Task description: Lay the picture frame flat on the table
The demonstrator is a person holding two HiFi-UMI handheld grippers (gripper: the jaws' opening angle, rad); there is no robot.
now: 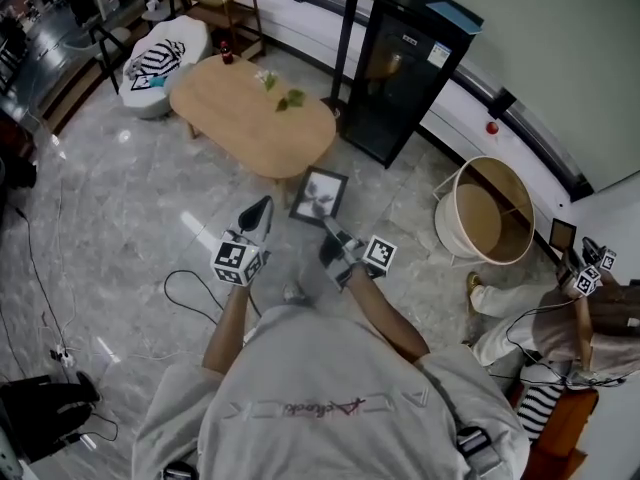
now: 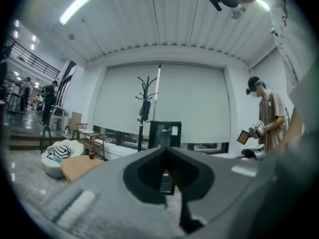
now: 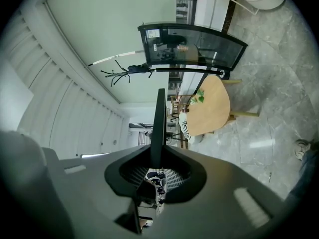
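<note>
The picture frame (image 1: 319,196), dark-rimmed with a grey leaf print, hangs in the air over the floor just short of the oval wooden table (image 1: 240,113). My right gripper (image 1: 329,227) is shut on its lower edge. In the right gripper view the frame (image 3: 160,123) shows edge-on as a thin dark strip rising from between the jaws of that gripper (image 3: 157,158), with the table (image 3: 214,103) beyond. My left gripper (image 1: 262,206) is beside the frame on its left, apart from it. Its jaws (image 2: 166,149) meet at the tips with nothing between them.
A small green plant (image 1: 290,98) and a red object (image 1: 228,58) sit on the table. A black glass cabinet (image 1: 405,68) and a coat stand (image 1: 350,28) are behind it, a round white tub (image 1: 490,213) to the right. Another person (image 1: 590,308) stands far right. Cables (image 1: 185,293) lie on the floor.
</note>
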